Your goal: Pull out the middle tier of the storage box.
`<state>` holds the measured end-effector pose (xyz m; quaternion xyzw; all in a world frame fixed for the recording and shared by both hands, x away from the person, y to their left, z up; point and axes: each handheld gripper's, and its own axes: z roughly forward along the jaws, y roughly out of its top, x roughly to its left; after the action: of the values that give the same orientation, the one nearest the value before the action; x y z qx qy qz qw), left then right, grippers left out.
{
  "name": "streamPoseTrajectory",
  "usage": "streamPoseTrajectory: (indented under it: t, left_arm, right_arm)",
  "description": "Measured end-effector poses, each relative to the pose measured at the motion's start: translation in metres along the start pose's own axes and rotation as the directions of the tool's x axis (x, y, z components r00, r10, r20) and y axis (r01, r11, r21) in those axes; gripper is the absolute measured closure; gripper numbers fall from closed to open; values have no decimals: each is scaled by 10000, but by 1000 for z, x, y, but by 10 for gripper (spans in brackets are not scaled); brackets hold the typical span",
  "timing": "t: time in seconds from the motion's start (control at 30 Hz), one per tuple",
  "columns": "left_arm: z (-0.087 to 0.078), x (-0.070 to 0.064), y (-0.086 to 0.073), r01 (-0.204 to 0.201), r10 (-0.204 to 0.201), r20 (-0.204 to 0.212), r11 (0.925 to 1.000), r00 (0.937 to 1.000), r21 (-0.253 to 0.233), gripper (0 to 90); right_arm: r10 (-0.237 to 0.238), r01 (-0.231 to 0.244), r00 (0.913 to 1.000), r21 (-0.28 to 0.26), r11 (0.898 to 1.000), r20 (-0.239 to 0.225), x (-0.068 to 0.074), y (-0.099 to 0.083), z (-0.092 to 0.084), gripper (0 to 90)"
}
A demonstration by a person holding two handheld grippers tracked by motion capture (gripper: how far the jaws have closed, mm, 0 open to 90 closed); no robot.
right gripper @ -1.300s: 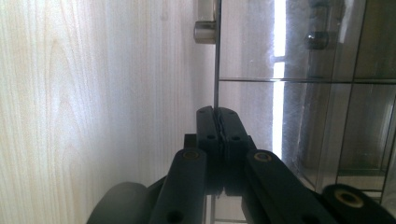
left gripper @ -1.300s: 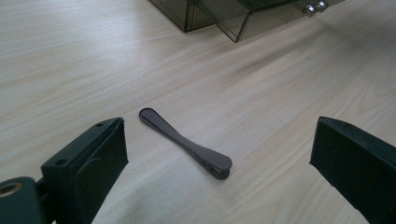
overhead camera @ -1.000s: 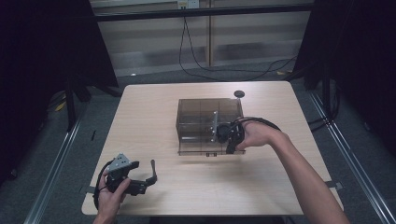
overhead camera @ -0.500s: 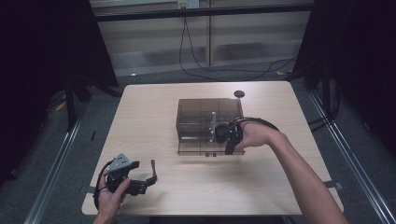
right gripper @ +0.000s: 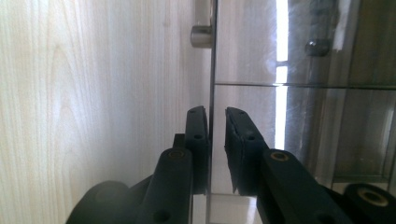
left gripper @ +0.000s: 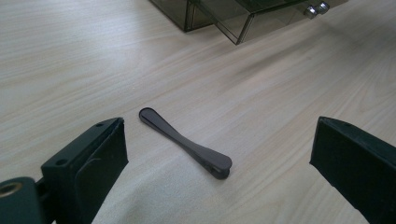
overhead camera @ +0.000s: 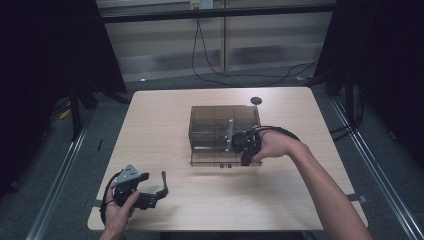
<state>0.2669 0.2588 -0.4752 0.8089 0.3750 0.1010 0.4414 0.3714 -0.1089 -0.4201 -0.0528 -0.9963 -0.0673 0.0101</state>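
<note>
The smoky clear box is sitting a little right of the middle of the frame in the high view, on the pale wooden table. Its bottom drawer is standing slightly pulled out toward the lower edge of the picture, with two small metal knobs on its front. In the right gripper view the drawer's thin clear front panel is running up the middle of the frame, one knob showing near the top.

The right gripper is lying at the box's lower right corner in the high view, the person's hand wrapped around it. In its own view the two black jaws are straddling the panel's edge; they have just been opening, and a narrow gap is showing on each side of the panel, so the pads are not pressing on it.

The left gripper is resting in the lower left of the high view, well apart from the box. In its own view the jaws are standing wide apart over the table, and a small dark clip is lying flat between them, touched by neither.

A small dark round disc is sitting near the table's far edge, just beyond the box.
</note>
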Motion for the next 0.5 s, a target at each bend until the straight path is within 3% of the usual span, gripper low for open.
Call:
streamPoseTrajectory:
  t: [0.33, 0.4, 0.43, 0.47, 0.5]
  left_arm:
    - [1, 0, 0, -29, 29, 28, 10000, 10000, 42, 39]
    - [1, 0, 0, -37, 37, 30, 10000, 10000, 49, 38]
    - [1, 0, 0, -28, 27, 23, 10000, 10000, 50, 38]
    - [1, 0, 0, -14, 14, 11, 10000, 10000, 37, 38]
    - [1, 0, 0, -25, 25, 5, 10000, 10000, 38, 39]
  right_arm:
    - [440, -394, 9980, -964, 9946, 456, 7, -11, -4, 695]
    - [488, -394, 9959, -1209, 9919, 759, 9, -13, -6, 679]
    - [771, -681, 9944, -1197, 9905, 722, 11, -14, -7, 677]
    - [500, -381, 9954, -1424, 9891, 814, 9, -15, -7, 675]
    - [635, -491, 9937, -1499, 9875, 926, 10, -16, -9, 662]
